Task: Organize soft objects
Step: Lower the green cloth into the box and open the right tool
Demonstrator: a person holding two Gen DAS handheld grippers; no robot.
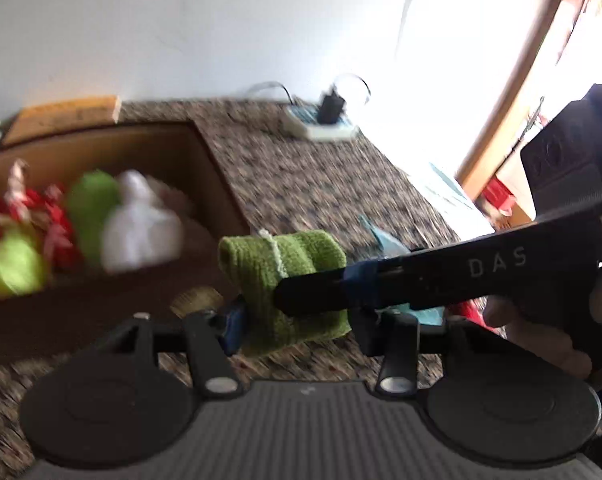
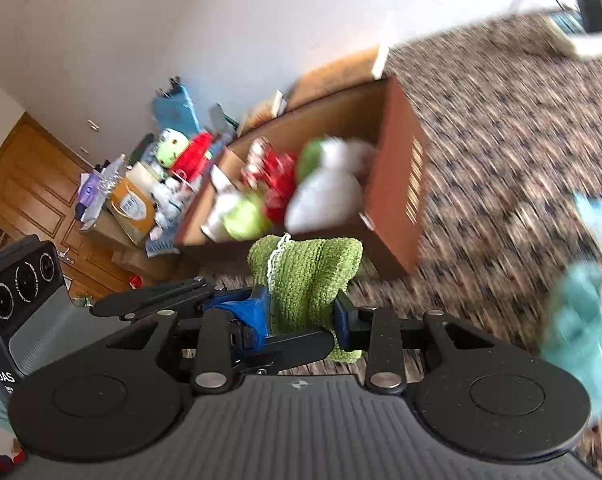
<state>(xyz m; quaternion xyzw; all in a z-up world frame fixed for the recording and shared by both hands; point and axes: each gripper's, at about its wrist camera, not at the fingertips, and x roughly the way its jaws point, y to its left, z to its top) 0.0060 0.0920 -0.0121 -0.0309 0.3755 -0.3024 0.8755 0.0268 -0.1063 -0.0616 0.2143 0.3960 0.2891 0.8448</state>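
A folded green knitted cloth [image 1: 289, 280] hangs above the patterned carpet, held by both grippers. My left gripper [image 1: 297, 320] is shut on its lower part. My right gripper [image 2: 305, 320] is shut on the same cloth [image 2: 309, 276]; one of its black fingers [image 1: 317, 292] crosses the cloth from the right in the left wrist view. Just behind the cloth stands an open cardboard box [image 1: 217, 184] holding soft toys in white [image 1: 141, 228], green [image 1: 93, 204] and red. The box [image 2: 401, 152] and its toys [image 2: 325, 196] also show in the right wrist view.
A turquoise soft item [image 2: 581, 320] lies on the carpet to the right. A white power strip [image 1: 321, 128] with a black plug sits by the wall. Bags and toys [image 2: 157, 184] are piled left of the box, near a wooden door [image 2: 29, 184].
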